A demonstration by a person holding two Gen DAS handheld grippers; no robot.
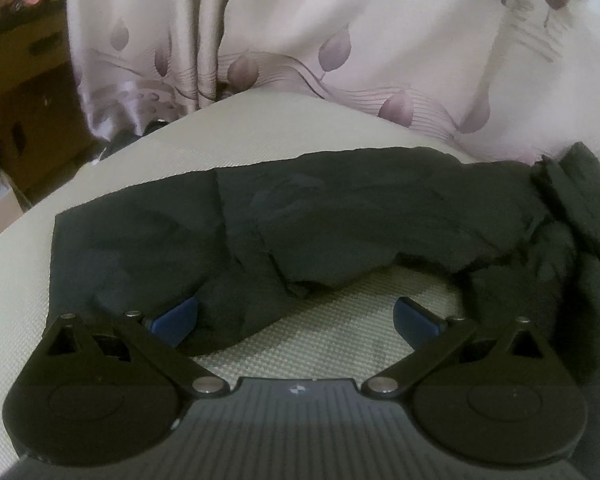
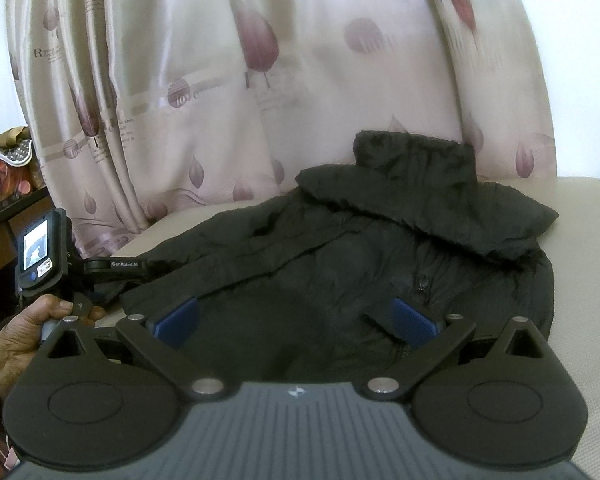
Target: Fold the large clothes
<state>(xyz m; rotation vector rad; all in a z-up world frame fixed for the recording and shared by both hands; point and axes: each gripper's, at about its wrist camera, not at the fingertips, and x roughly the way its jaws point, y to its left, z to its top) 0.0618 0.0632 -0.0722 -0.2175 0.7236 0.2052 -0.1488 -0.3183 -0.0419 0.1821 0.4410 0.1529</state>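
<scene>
The black jacket (image 2: 380,248) is laid flat on the tabletop (image 1: 148,160) for folding, and both the left gripper (image 1: 296,316) and right gripper (image 2: 296,320) are held over it with jaws open, gripping nothing.

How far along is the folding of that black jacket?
Barely started. The black jacket lies spread on the beige surface, one sleeve laid across. Both the left gripper and right gripper are open, holding nothing. The main folds remain.
</scene>
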